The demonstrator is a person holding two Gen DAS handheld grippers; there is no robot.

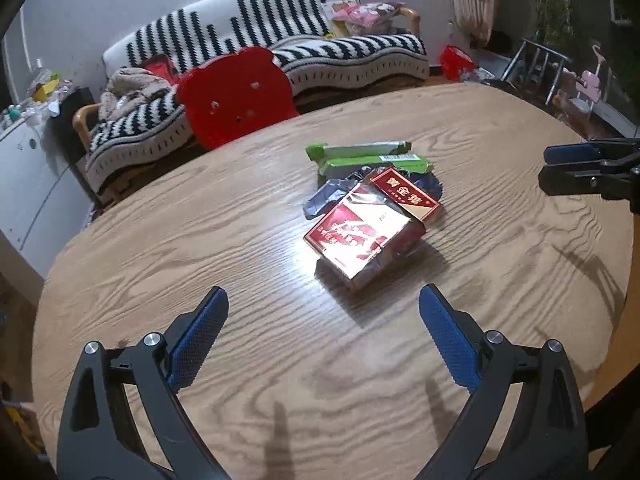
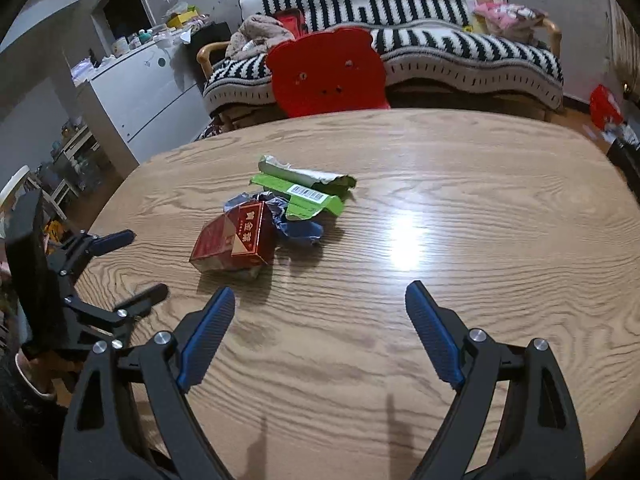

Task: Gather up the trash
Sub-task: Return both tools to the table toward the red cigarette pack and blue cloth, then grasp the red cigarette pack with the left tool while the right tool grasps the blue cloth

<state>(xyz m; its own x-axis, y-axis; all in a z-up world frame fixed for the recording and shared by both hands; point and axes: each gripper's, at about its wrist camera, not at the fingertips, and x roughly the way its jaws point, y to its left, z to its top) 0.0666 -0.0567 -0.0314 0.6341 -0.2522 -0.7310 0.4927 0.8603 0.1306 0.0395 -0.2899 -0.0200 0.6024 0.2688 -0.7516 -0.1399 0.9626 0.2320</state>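
A small heap of trash lies on the round wooden table. It holds a shiny red cigarette pack, a second red pack with gold characters, a crumpled blue wrapper and green wrappers. My left gripper is open, just short of the shiny pack. My right gripper is open and empty, to the right of the heap. It also shows at the right edge of the left wrist view. The left gripper shows in the right wrist view.
A red bear-shaped chair back stands at the table's far edge. Behind it is a sofa with a black and white striped cover. A white cabinet stands to the left.
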